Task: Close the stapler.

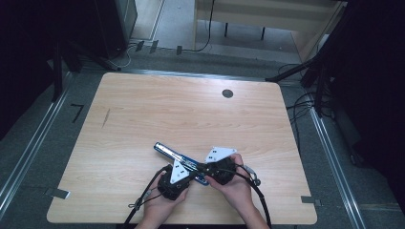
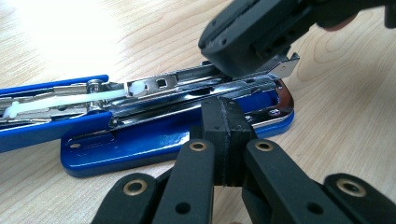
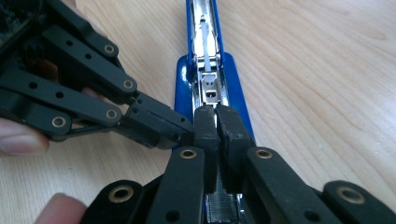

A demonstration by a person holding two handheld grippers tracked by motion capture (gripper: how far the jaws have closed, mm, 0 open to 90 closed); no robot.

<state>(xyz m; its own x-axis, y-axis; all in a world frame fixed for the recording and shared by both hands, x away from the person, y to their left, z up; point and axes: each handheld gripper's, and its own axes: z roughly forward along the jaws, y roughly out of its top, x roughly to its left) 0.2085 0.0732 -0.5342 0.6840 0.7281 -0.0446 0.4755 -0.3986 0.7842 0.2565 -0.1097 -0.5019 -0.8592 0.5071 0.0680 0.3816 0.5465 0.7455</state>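
Observation:
A blue stapler (image 1: pixel 172 153) lies folded open on the wooden table (image 1: pixel 143 109), its metal magazine (image 2: pixel 187 79) bared, with a white pusher (image 3: pixel 205 37) in the channel. My left gripper (image 2: pixel 225 112) is shut, and its tip rests against the side of the stapler's blue base (image 2: pixel 140 140). My right gripper (image 3: pixel 217 119) comes from the other side, shut, its pads down on the front end of the magazine. A ridged strip of staples (image 3: pixel 219 207) shows below its jaws; whether it is gripped I cannot tell. In the high view both grippers (image 1: pixel 193 174) (image 1: pixel 201 168) meet at the stapler's near end.
A round cable hole (image 1: pixel 228 93) is at the table's far right and a dark streak (image 1: pixel 106 118) at its left. Metal rails (image 1: pixel 28 152) run along both sides on the floor. Cables (image 1: pixel 301 107) lie beyond the right edge, and a pale desk (image 1: pixel 267 14) stands behind.

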